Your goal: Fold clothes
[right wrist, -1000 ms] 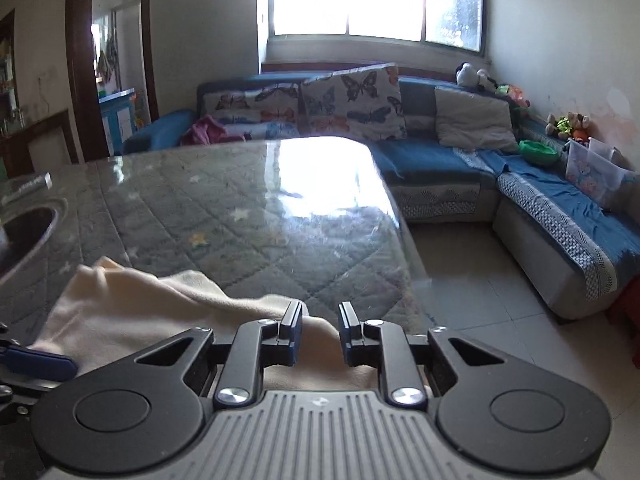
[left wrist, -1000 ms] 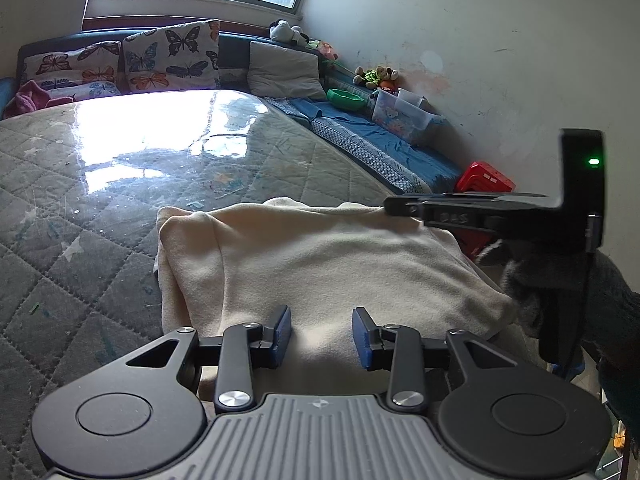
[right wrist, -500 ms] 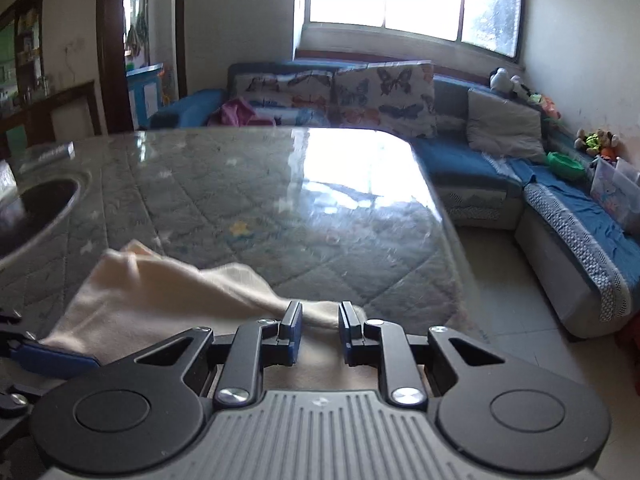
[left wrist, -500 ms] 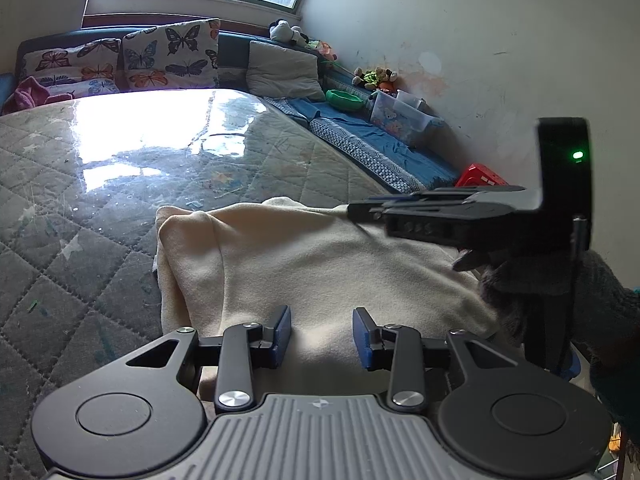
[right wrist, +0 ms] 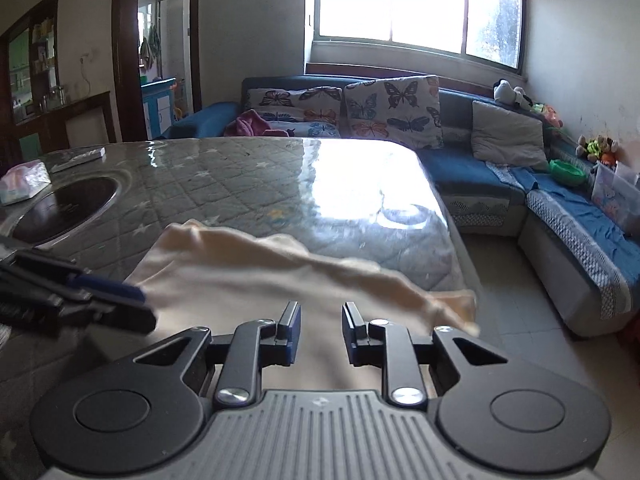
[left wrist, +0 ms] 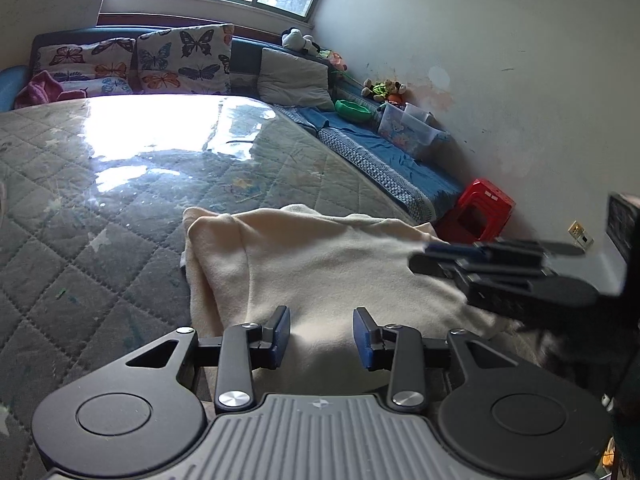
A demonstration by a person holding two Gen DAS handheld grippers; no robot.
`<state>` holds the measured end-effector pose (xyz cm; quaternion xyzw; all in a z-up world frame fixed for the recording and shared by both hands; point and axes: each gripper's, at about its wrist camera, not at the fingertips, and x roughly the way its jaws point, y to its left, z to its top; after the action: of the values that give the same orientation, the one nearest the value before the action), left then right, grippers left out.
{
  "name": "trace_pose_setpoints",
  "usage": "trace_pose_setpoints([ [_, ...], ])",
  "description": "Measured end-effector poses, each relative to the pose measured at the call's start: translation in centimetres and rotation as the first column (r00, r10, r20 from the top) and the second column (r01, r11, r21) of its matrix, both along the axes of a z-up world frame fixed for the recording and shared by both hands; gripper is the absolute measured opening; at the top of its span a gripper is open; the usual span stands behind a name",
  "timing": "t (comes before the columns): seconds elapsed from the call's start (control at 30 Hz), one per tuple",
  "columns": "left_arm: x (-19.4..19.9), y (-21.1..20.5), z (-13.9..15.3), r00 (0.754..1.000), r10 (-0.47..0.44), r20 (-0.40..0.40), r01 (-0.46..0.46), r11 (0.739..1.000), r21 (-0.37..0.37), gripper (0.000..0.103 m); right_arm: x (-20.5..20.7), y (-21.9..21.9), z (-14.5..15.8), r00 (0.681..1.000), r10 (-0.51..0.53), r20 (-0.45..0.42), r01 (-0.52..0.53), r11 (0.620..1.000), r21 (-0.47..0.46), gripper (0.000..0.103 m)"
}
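A cream cloth (left wrist: 320, 264) lies folded on the quilted table top (left wrist: 100, 216) near its right edge. My left gripper (left wrist: 322, 334) is open just above the cloth's near part, holding nothing. My right gripper (right wrist: 320, 332) is open over the cloth (right wrist: 248, 276), its jaws a little apart with nothing between them. In the right wrist view a fold of the cloth is blurred in mid-air. The right gripper also shows at the right of the left wrist view (left wrist: 500, 264). The left gripper also shows at the left of the right wrist view (right wrist: 80, 292).
A dark round inset (right wrist: 68, 208) and a tissue pack (right wrist: 24, 180) sit at the table's far left. A blue corner sofa (right wrist: 480, 168) with butterfly cushions stands beyond. A red stool (left wrist: 480, 212) stands on the floor by the wall.
My right gripper has opened and let go of the cloth, and it has pulled back to the right. The cloth's edge is dropping. My left gripper has hardly moved.
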<state>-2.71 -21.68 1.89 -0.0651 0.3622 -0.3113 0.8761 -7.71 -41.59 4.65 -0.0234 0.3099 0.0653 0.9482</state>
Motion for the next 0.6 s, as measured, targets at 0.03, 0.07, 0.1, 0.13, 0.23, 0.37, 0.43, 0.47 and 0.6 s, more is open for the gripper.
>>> trace_pose_setpoints([
  [0.03, -0.1, 0.1, 0.0, 1.000, 0.000, 0.003, 0.000, 1.000, 0.001, 0.038, -0.9, 0.1, -0.3, 1.000, -0.009, 0.005, 0.009, 1.000, 0.009, 0.027],
  [0.07, -0.3, 0.1, 0.0, 1.000, 0.000, 0.007, 0.000, 1.000, 0.002, 0.038, -1.7, 0.2, -0.5, 1.000, -0.019, 0.011, 0.019, 1.000, 0.010, 0.029],
  [0.1, -0.4, 0.2, 0.1, 1.000, -0.001, 0.011, 0.001, 1.000, 0.004, 0.038, -2.4, 0.2, -0.8, 0.999, -0.028, 0.016, 0.028, 1.000, 0.012, 0.029],
  [0.13, -0.5, 0.1, 0.0, 1.000, -0.002, 0.015, 0.002, 1.000, 0.011, 0.038, -2.9, 0.3, -1.2, 0.999, -0.035, 0.011, 0.035, 0.999, 0.015, 0.030],
  [0.23, -0.7, 0.0, -0.3, 1.000, -0.004, 0.022, 0.003, 0.999, 0.032, 0.038, -3.8, 0.6, -2.2, 0.999, -0.044, 0.029, 0.044, 0.999, 0.005, 0.031],
  [0.37, -0.7, 0.2, -0.5, 1.000, -0.002, 0.020, 0.001, 0.999, 0.032, 0.037, -4.2, 1.2, -1.5, 0.997, -0.050, 0.059, 0.050, 0.999, -0.009, 0.032],
  [0.43, -0.6, 0.2, -0.5, 1.000, -0.001, 0.016, 0.000, 1.000, 0.029, 0.037, -4.1, 1.3, -1.2, 0.997, -0.048, 0.063, 0.048, 0.999, -0.005, 0.034],
  [0.47, -0.6, 0.2, -0.4, 1.000, -0.002, 0.017, 0.002, 1.000, 0.031, 0.037, -3.9, 1.2, -1.5, 0.998, -0.049, 0.049, 0.049, 0.999, -0.006, 0.035],
  [0.6, 0.2, 0.1, 0.3, 1.000, -0.001, 0.009, 0.001, 1.000, 0.026, 0.035, -3.7, 0.7, -2.1, 0.998, -0.051, 0.029, 0.051, 0.998, 0.027, 0.035],
])
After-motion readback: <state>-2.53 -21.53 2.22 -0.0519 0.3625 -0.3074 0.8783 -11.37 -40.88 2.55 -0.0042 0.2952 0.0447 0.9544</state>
